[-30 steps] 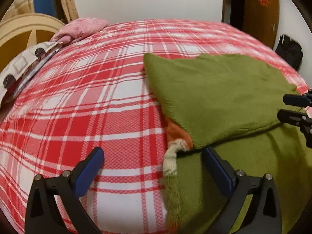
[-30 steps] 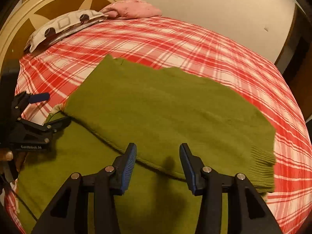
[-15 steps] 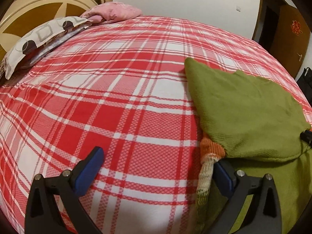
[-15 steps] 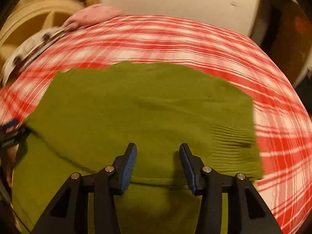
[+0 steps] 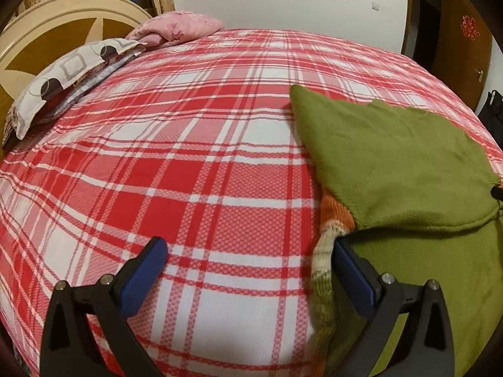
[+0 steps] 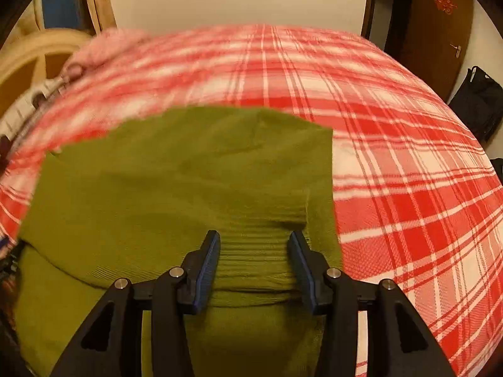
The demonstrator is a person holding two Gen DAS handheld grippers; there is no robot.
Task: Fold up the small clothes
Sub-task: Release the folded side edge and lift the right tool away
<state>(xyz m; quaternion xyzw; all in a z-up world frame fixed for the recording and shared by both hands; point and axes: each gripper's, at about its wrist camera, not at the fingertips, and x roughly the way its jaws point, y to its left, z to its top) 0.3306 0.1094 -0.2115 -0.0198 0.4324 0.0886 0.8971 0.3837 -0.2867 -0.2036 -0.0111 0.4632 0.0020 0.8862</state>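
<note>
A green knit sweater (image 5: 393, 163) lies folded over on the red plaid bed (image 5: 188, 163). An orange and cream striped cuff (image 5: 330, 229) sticks out at its left edge. My left gripper (image 5: 248, 257) is open and empty, low over the bedspread, with its right finger beside the cuff. In the right wrist view the sweater (image 6: 176, 182) fills the middle. My right gripper (image 6: 254, 251) is open, with its fingers on either side of the ribbed hem (image 6: 261, 245) of the folded layer.
A patterned pillow (image 5: 63, 75) and a pink pillow (image 5: 179, 28) lie at the bed's far left by a round headboard (image 5: 47, 25). A brown door (image 6: 440, 22) and a black bag (image 6: 478, 103) stand at the right, past the bed.
My left gripper has swung left off the sweater, so its fingers now span bare bedspread. My right gripper has moved right along the sweater to the ribbed hem.
</note>
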